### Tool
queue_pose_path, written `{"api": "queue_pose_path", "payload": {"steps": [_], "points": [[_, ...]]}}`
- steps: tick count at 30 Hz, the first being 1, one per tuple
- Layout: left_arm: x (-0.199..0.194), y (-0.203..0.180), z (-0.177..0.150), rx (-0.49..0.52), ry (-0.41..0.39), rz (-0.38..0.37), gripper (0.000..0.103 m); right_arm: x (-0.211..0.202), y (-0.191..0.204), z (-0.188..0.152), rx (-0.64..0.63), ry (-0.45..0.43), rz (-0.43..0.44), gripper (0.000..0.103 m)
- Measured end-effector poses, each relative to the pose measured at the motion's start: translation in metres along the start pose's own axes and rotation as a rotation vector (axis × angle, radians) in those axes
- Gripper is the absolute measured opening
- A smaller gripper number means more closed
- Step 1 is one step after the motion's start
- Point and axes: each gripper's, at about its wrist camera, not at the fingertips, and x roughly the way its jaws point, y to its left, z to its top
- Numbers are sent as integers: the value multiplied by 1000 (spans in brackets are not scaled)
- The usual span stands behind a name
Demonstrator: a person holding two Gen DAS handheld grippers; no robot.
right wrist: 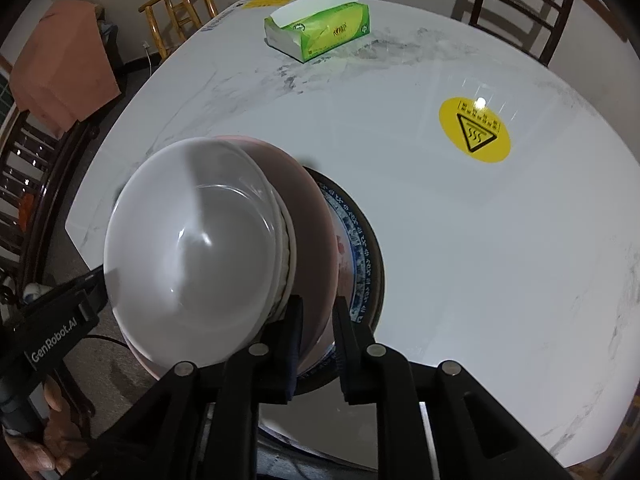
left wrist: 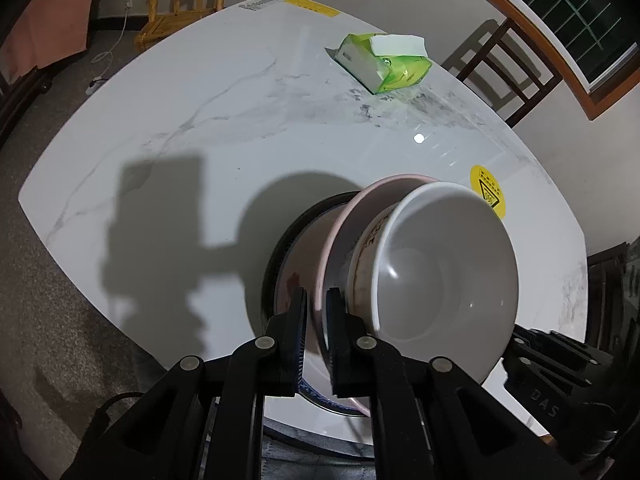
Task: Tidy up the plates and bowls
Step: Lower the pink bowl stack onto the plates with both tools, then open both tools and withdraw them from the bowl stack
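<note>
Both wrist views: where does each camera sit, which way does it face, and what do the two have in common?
Left wrist: on the left gripper, looking steeply down at the stack's left edge; its fingers clamp the pink plate rim; the right gripper's body shows at right.
Right wrist: on the right gripper, looking steeply down at the stack's right edge; the left gripper and a hand show at left.
Shared: white bowl, marble table, tissue pack, yellow sticker.

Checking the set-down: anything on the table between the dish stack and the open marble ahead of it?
Nothing visible. The stack sits pinched at the pink plate rim by both tongs, and the table around it is bare. The tissue box lies far off at the far edge, and the yellow sticker is flat.
</note>
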Motion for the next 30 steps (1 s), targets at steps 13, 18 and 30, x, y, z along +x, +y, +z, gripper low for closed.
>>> {"api": "queue_pose_path", "payload": {"steps": [13, 18, 30], "points": [[-27, 5, -1, 9, -65, 1, 31, -44, -19, -14, 32, -120, 52, 33], [-50, -1, -16, 50, -128, 5, 38, -63, -22, -36, 1, -237, 67, 41], [-61, -26, -80, 163, -279, 103, 66, -56, -15, -106, -49, -395, 105, 63]]}}
